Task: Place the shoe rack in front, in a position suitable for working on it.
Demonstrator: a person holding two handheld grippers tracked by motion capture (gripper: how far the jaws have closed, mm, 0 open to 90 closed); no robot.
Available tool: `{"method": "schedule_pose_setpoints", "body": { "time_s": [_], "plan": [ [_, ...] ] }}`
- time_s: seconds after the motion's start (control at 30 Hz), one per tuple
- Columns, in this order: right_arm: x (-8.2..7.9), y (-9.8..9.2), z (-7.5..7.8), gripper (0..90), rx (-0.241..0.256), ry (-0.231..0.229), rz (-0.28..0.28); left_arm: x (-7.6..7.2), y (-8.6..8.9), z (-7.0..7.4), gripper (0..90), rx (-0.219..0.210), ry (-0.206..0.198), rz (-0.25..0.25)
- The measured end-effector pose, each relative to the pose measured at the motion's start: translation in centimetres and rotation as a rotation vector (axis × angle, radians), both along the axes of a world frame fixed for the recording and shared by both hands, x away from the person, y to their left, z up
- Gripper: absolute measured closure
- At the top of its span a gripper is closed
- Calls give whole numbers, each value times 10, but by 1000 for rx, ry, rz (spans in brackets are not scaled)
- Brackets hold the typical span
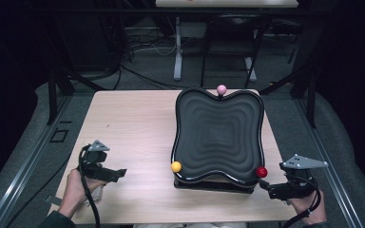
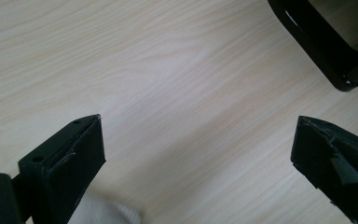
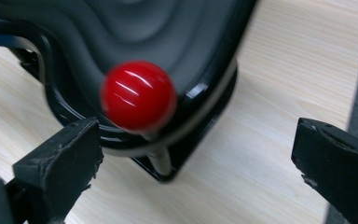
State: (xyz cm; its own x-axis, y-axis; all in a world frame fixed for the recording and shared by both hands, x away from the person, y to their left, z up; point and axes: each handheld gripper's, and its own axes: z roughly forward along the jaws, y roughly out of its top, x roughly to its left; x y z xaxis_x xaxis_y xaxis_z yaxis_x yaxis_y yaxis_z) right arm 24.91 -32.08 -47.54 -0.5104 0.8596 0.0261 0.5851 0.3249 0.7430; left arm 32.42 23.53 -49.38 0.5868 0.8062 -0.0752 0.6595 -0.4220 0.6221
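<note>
A black wavy tray (image 1: 217,130) rests on a dark base on the light wooden table (image 1: 133,128). Three knobs stand at its rim: a pink ball (image 1: 221,89) at the far edge, a yellow ball (image 1: 176,166) at the near left corner, a red ball (image 1: 262,172) at the near right corner. My right gripper (image 1: 264,184) is open just in front of the red ball (image 3: 138,94), which sits on a short stem between and beyond its jaws. My left gripper (image 1: 120,173) is open over bare wood, left of the tray; the tray's base corner (image 2: 326,51) shows ahead.
The table's near edge (image 1: 171,221) runs just behind both hands. A white sleeve or cloth (image 2: 105,212) shows under the left jaws. Beyond the table stand frame legs and cables (image 1: 138,47) on a dark floor.
</note>
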Motion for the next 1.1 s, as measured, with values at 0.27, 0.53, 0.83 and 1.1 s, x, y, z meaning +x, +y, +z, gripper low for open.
{"method": "schedule_pose_setpoints", "body": {
  "time_s": [0.27, 0.53, 0.83, 1.1],
  "plan": [
    [2, 17, 2, 18, -18, -25, 11, -2, -38, 11, 0, -32, -60, -98],
    [1, 23, 6, 99, -23, -60, -4, -10, -84, 27, 3, -63, -125, -219],
    [1, 29, 4, 283, -39, -64, -7, -21, -113, 31, 172, -52, -166, -310],
    [-2, 32, 7, 413, -57, -80, -17, -31, -131, 37, 372, -90, -225, -385]
  ]
}}
